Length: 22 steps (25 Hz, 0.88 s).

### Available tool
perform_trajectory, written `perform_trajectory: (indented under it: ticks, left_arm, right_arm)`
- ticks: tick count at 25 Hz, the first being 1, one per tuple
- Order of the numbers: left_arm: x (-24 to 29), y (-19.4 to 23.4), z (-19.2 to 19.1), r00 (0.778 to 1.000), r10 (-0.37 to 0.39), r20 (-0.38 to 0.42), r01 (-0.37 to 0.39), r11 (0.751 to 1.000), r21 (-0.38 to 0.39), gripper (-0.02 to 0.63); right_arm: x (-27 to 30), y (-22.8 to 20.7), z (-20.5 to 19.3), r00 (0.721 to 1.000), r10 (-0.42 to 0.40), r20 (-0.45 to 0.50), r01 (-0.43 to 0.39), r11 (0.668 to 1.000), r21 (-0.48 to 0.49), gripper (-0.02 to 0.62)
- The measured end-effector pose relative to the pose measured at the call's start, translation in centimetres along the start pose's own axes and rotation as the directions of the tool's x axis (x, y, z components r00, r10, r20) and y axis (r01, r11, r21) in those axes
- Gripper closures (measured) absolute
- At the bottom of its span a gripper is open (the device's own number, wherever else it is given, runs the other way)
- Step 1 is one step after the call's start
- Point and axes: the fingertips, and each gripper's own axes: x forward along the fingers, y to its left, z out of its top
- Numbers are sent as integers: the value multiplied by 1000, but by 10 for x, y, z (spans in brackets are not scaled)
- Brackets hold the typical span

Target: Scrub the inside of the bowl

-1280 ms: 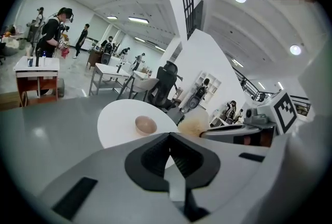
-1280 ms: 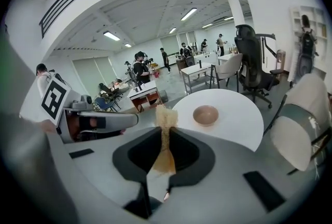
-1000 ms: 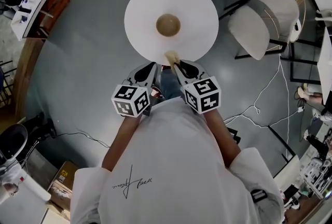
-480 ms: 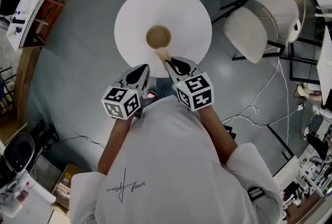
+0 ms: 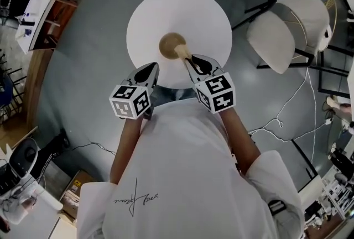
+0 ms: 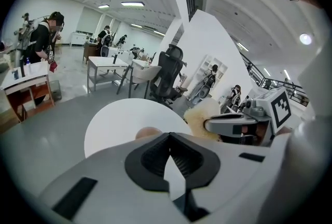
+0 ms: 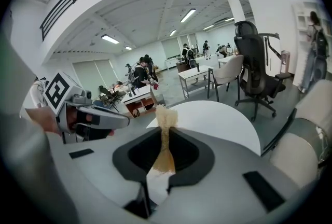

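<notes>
No text can be read: the dark scrawled print [image 5: 135, 197] on the person's white shirt [image 5: 182, 166] is too small to make out, and the cubes [image 5: 130, 102] on the left gripper [image 5: 149, 70] and right gripper [image 5: 194, 61] bear only black-and-white square patterns, no letters.

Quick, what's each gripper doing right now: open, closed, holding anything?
Left gripper: closed, nothing between its jaws.
Right gripper: closed on the tan sponge.
</notes>
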Motion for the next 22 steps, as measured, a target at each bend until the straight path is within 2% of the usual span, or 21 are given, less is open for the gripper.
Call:
perform_trajectory:
  ticks: [11,22]
  left_arm:
    - [21,30,4,999,21,-45,-21,1000,10,600]
    - [57,43,-9,984,-38,-174,52,996,73,600]
  right_arm:
    - [22,-21,-4,998,-34,-44,33,999,-11,540]
    - [42,-41,-19,991,-52,-120,43,996,-77,539]
